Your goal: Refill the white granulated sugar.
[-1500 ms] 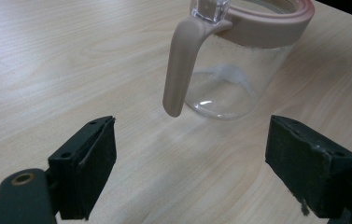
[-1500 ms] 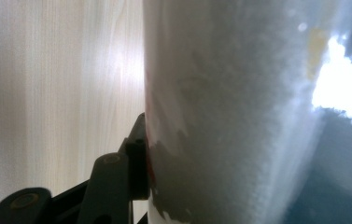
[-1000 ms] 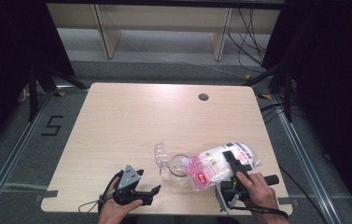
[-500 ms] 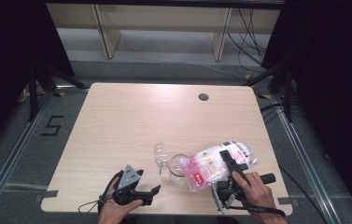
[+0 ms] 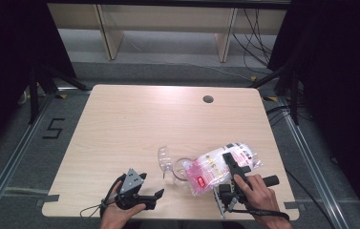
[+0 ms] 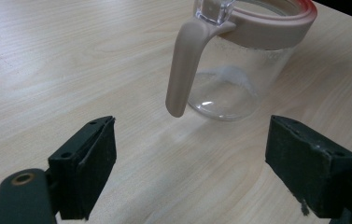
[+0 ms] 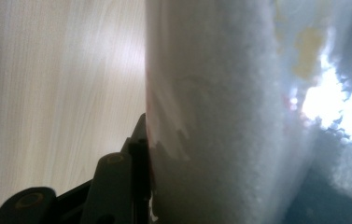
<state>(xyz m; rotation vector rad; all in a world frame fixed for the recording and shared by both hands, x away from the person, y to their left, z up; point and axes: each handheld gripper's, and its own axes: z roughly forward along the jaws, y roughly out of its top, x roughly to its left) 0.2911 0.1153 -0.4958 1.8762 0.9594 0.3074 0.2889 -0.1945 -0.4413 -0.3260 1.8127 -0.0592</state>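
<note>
Right gripper view: right hand-held gripper [image 5: 230, 162] clamped on a bag [image 7: 220, 112] of white powder, one black jaw pressed flat against the bag's left side, the other hidden behind the bulging plastic; pale wood of the table [image 7: 47, 84] beyond at left; seen from the high view, same bag [image 5: 216, 167], clear with pink and red print, lying near the table's front right, held from the near side by the right hand [image 5: 256, 191], its left end just beside or touching a jar [image 5: 180, 169]; cannot tell which.

Left gripper view: left hand-held gripper [image 6: 190, 163] spread wide, nothing between the pads, aimed level at the jar [image 6: 239, 70]; clear glass jar upright on the table, pinkish collar round the rim, beige handle [image 6: 183, 70] hanging down the near side; jar ahead of the jaws, apart from both; from the high view, left hand-held gripper [image 5: 153, 195] low over the front edge, left of the jar; clear lid [image 5: 164, 160] standing open at the jar's left.
</note>
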